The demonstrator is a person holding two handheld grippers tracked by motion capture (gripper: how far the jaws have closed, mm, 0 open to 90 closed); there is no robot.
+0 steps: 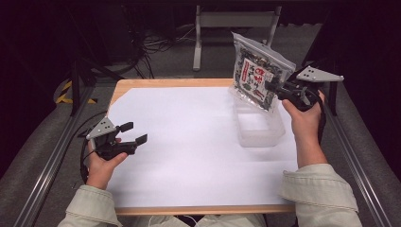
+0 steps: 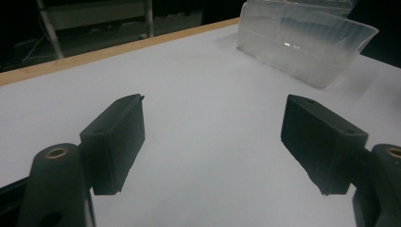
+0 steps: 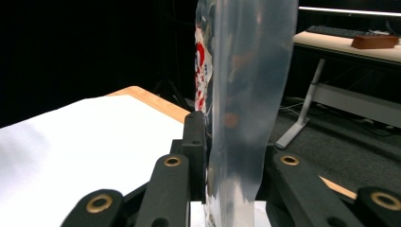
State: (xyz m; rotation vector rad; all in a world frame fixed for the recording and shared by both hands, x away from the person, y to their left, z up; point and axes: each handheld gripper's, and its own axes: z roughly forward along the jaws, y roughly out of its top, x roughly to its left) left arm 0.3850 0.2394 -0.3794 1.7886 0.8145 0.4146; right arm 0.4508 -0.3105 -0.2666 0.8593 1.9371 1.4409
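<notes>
Right gripper (image 1: 273,88): jaws closed tight on a clear plastic bag, pinching its lower edge; in the right gripper view the two black jaws press the film from both sides with no gap between them.
Bag (image 1: 259,72): a clear zip-type pouch with red, white and dark printed contents inside; it stands up from the right gripper's jaws, lifted off the table and tilted, its top corner pointing away from the person. In the right gripper view (image 3: 246,94) it rises straight up out of the jaws, edge-on, with the red print on the left face.
Container (image 1: 257,125): a clear plastic tub, open side up, resting on the white sheet just below and ahead of the right gripper; the bag's lower edge hangs over its far end. I cannot tell whether bag and tub touch.
Left gripper (image 1: 134,133): jaws spread wide with nothing between them, held low over the left part of the sheet, well apart from the bag. In the left gripper view (image 2: 213,137) bare white paper shows between its jaws, and the tub (image 2: 307,45) sits farther off, ahead and to the right of them.
White sheet (image 1: 189,146): covers most of the wooden table (image 1: 156,83), whose edge shows beyond both grippers.
</notes>
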